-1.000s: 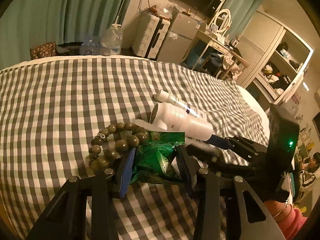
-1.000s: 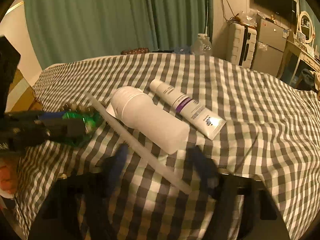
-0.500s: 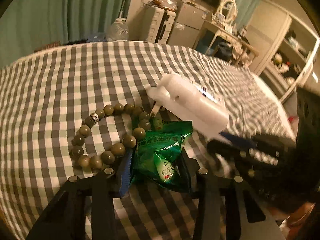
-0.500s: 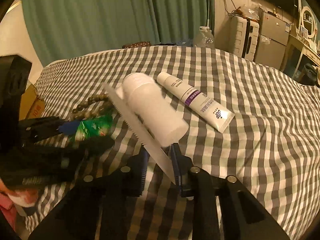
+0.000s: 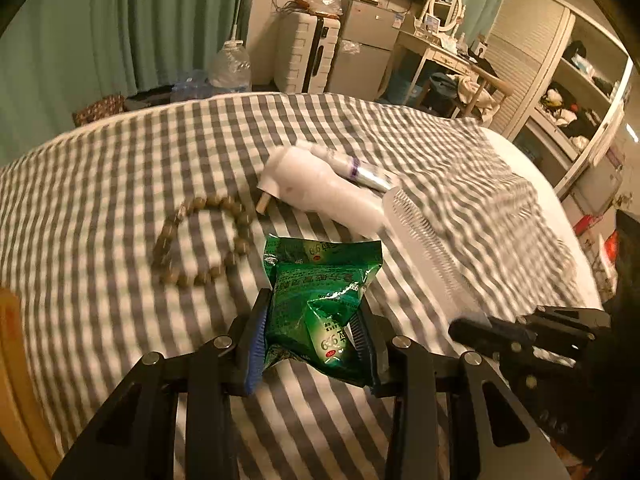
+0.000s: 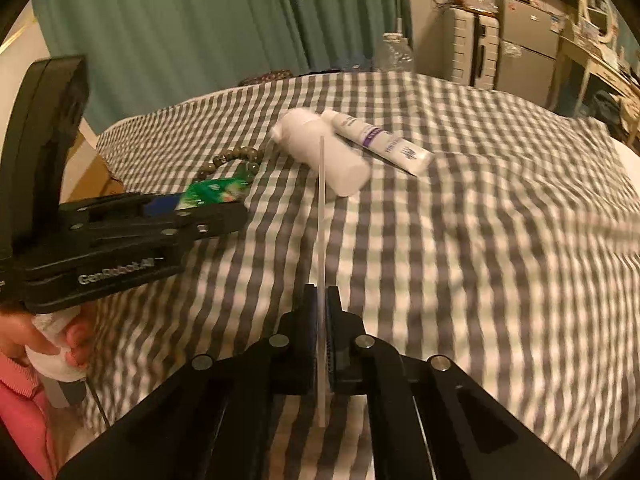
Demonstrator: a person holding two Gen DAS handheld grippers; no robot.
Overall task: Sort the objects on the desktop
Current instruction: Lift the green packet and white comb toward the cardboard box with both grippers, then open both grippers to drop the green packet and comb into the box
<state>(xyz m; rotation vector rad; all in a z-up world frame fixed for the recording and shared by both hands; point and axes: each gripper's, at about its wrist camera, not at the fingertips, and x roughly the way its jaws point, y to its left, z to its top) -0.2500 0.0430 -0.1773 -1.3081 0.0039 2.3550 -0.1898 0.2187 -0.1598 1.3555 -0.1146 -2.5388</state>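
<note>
Green foil sachets (image 5: 320, 300) sat clamped between the left gripper (image 5: 310, 332) jaws while the right gripper (image 6: 322, 320) had shut on a translucent white plastic comb (image 6: 321, 216) (both apparently mid-carry), so next each load needs its sorting spot.

— Where are you working?
— You're in a bedroom at home: checked bedspread (image 5: 120, 184), green curtains (image 5: 120, 28), a suitcase (image 5: 306, 54), a dressing table (image 5: 444, 54) with mirror (image 5: 447, 0), an open wardrobe (image 5: 576, 80)
</note>
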